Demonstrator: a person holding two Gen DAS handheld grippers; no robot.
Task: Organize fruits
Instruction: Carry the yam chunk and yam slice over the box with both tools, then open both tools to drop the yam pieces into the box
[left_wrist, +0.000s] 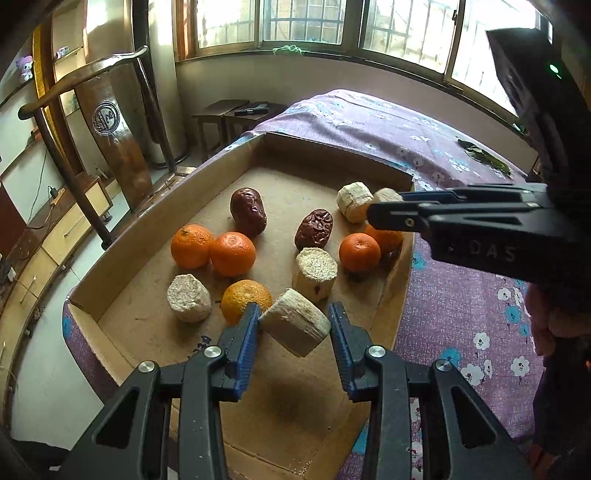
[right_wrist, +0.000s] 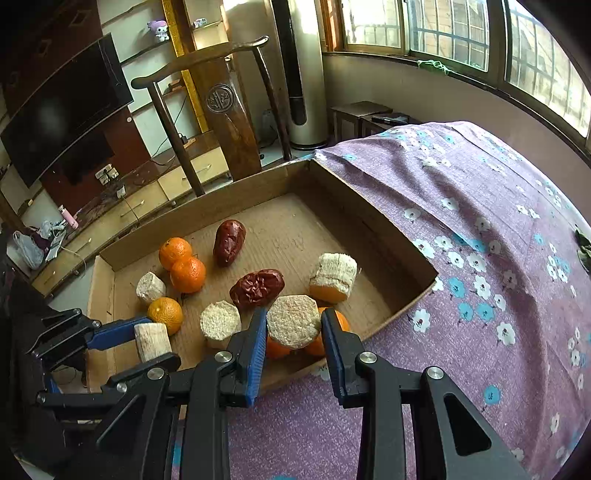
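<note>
A shallow cardboard tray (left_wrist: 147, 225) (right_wrist: 369, 199) holds several oranges (left_wrist: 232, 253) (right_wrist: 187, 274), two wrinkled red dates (left_wrist: 248, 211) (right_wrist: 257, 288) and three pale cob-like chunks (left_wrist: 316, 271) (right_wrist: 333, 275). My left gripper (left_wrist: 293, 332) (right_wrist: 159, 343) is shut on another pale chunk (left_wrist: 295, 328) (right_wrist: 151, 341), held tilted just above the tray's near end. My right gripper (right_wrist: 293, 332) (left_wrist: 391, 205) is shut on a further pale chunk (right_wrist: 293, 321) (left_wrist: 386, 195), held over the tray's right edge above two oranges (left_wrist: 359, 251).
The tray lies on a table under a purple floral cloth (left_wrist: 461, 295) (right_wrist: 480, 221). A dark wooden chair (left_wrist: 110, 122) (right_wrist: 221, 110) stands behind the tray's far left side. Green leaves (left_wrist: 484, 155) lie on the cloth at the far right.
</note>
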